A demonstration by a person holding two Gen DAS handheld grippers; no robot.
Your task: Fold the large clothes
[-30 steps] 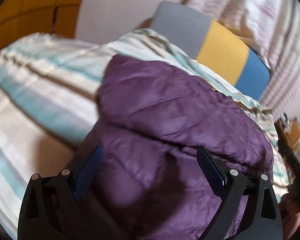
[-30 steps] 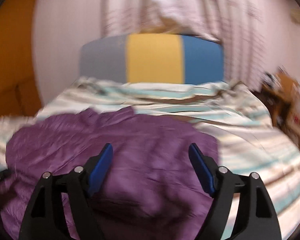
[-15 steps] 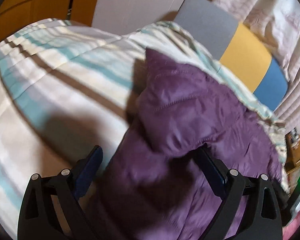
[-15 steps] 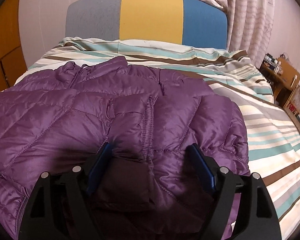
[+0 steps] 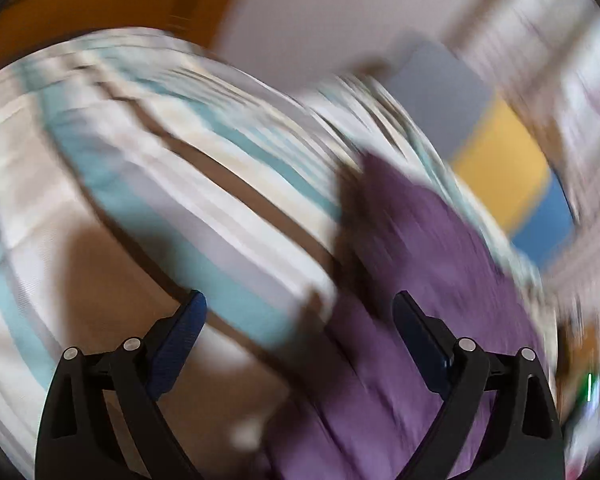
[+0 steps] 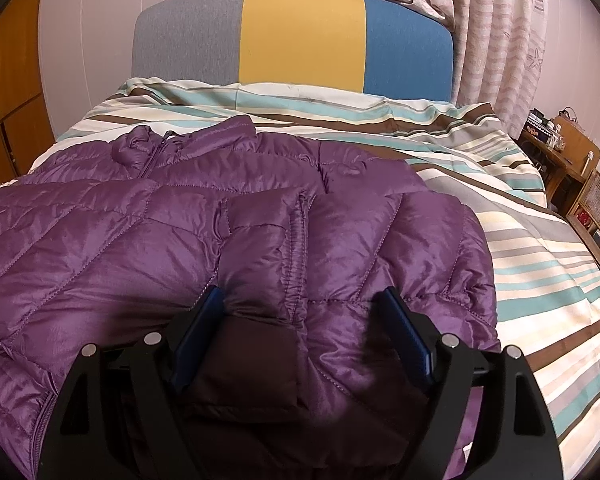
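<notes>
Home bedroom, bed with striped duvet (image 6: 440, 152), padded headboard (image 6: 300, 36), patterned curtains (image 6: 496, 20), wooden side furniture (image 6: 572, 168)

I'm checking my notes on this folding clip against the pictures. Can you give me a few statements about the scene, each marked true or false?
1. The purple puffer jacket lies on a striped duvet. True.
2. The right gripper is clamped shut on a sleeve. False: its jaws stand wide open over the jacket.
3. The headboard has grey, yellow and blue panels. True.
4. The left gripper grips the jacket. False: it is open, pinching nothing.
5. The jacket's collar points toward the headboard. True.
</notes>
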